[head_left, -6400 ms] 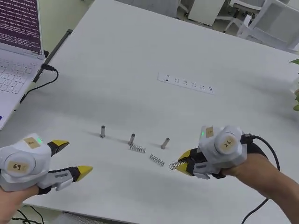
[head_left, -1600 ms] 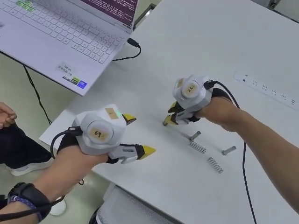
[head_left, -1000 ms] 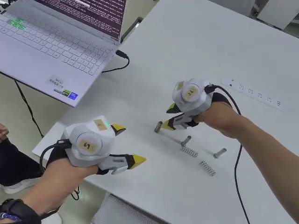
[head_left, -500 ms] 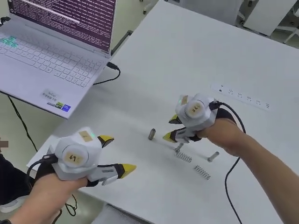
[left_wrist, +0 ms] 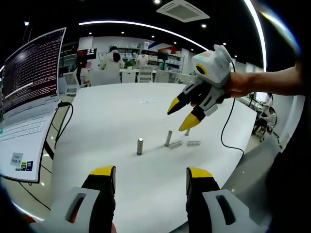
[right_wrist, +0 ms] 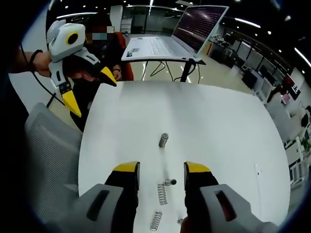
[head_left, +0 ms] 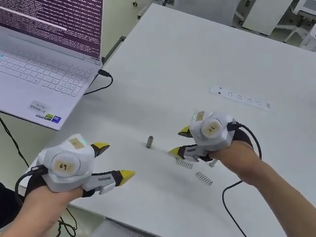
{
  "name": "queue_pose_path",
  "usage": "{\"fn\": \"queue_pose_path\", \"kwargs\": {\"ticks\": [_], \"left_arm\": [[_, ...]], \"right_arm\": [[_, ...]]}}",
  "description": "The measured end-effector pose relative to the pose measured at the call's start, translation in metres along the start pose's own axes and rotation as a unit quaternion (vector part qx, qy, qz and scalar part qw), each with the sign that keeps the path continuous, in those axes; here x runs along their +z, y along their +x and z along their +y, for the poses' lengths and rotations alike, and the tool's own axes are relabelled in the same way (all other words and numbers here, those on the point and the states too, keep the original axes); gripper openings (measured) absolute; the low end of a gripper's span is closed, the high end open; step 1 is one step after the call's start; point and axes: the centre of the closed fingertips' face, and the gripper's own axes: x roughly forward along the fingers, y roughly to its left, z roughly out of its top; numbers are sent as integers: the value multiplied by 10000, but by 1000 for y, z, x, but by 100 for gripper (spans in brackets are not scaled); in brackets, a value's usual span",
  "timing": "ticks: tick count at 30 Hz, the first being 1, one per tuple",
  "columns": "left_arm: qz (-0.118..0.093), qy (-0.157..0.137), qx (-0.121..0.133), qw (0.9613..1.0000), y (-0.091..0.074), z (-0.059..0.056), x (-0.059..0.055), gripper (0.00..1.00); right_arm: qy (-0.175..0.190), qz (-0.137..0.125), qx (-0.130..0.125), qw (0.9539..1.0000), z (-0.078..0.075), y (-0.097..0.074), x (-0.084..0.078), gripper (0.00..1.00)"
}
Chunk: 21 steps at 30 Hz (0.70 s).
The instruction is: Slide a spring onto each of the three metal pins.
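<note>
Right gripper [head_left: 178, 141] has backed off pin 1 [head_left: 150, 142], where it was working a second ago, and now hangs above the middle of the row. Its fingers stand moderately apart with nothing between them. Left gripper [head_left: 114, 160] hovers at the near edge of the worktop [head_left: 163, 74], fingers spread wide, also empty.

Pin 1 stands upright, apart from the rest. In the left gripper view its shank looks ribbed, so I judge it already wears a spring, though the coils are too small to be sure. Spring A [head_left: 184, 164] and spring B [head_left: 203, 177] lie flat on the worktop, near pin 2 [left_wrist: 168, 138] and what I take for pin 3 [left_wrist: 187, 132]; both pins look bare.

Handling, my judgement: the springs are light thin wire, squashy along the axis, apt to roll or flick out of a hard pinch. Take one gently across the coils near one end, leaving the other end open for the pin. The pins are stiff but only free-standing; a sideways nudge could topple one.

Hard to see: in the head view the right gripper's body covers pin 2 and most of pin 3.
</note>
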Motion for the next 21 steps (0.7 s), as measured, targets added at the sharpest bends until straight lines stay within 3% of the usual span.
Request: {"fn": "queue_pose_path", "kwargs": {"ticks": [11, 21], "left_arm": [[11, 141, -59, 9999, 7, -8, 9, 54], [-1, 248, -113, 9996, 14, -12, 19, 54]], "right_arm": [[623, -253, -421, 9968, 1, -31, -31, 40], [1268, -467, -649, 9887, 10, -56, -62, 45]]}}
